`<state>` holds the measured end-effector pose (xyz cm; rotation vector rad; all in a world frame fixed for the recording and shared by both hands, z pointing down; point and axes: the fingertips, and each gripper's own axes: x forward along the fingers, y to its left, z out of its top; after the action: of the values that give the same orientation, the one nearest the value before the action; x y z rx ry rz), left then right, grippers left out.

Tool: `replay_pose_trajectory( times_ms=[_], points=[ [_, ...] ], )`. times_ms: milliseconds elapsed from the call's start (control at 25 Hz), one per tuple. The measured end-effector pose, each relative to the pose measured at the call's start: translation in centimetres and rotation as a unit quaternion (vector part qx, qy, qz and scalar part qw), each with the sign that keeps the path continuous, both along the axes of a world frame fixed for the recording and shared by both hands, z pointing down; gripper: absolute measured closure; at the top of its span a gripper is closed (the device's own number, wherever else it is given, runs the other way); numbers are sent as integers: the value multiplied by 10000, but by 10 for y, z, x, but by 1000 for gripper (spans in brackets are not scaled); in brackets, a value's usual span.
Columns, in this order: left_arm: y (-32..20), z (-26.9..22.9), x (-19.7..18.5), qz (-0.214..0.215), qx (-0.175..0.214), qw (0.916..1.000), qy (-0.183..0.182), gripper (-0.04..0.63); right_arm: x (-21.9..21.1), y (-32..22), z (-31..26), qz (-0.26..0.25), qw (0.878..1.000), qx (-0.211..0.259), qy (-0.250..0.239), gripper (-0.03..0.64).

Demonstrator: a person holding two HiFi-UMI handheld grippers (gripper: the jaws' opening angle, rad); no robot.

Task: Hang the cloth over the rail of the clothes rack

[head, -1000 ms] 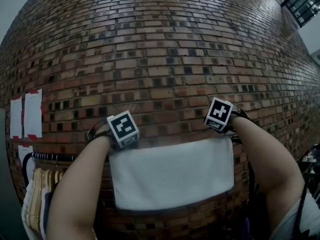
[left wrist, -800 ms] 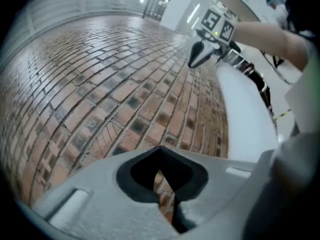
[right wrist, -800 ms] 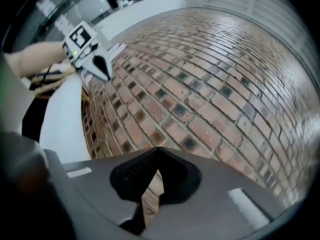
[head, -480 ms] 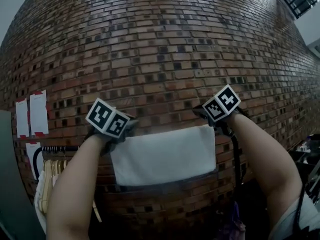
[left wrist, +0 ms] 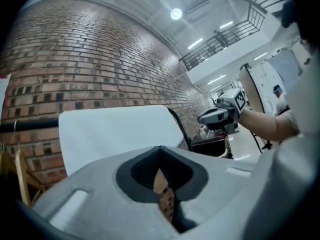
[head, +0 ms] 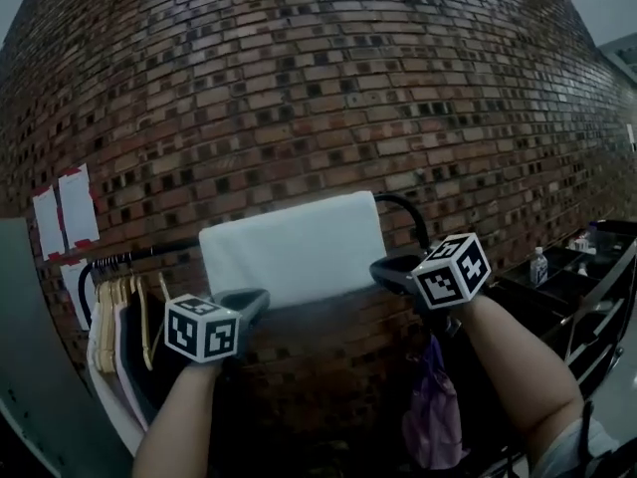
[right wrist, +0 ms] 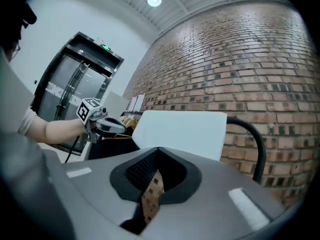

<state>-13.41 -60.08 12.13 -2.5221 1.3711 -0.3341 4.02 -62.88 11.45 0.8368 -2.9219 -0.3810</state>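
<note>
Head view: cloth (head: pixel 291 249) hangs over the rack's rail (head: pixel 139 255), in front of the brick wall (head: pixel 299 88). Your L claw (head: pixel 259 298) sits just below its lower-left corner and your R claw (head: pixel 379 268) just beside its right edge; neither grips it.

L gripper view: your claw's jaws are together, nothing btwn them, cloth ahead on the rail.

R gripper view: jaws together too, empty; cloth ahead, w/ the rail's black bend at its right.
</note>
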Motion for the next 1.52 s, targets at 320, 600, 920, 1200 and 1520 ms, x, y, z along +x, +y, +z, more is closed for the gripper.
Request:
replay_pose_trajectory(
  times_ms=[320, 600, 920, 1200, 1520],
  points=[
    [118, 117, 43, 320, -172, 9980, 525, 595, 27, 108, 144, -591, 9927, -789, -700, 626],
    [193, 198, 54, 264, -624, 9915, 1110, 595, 49, 167, 242, -73, 9851, -1535, -773, 626],
    [311, 254, 56, 326, -975, 9865, 1276, 595, 33, 307, 275, -348, 9847, -1608, -568, 626],
    [453, 276, 56, 414, -1115, 9843, 1303, 595, 21, 450, 301, -423, 9786, -1899, -674, 626],
    [567, 279, 77, 632, -1415, 9789, 1332, 595, 38, 562, 276, -271, 9825, -1615, -888, 618]
  ],
)
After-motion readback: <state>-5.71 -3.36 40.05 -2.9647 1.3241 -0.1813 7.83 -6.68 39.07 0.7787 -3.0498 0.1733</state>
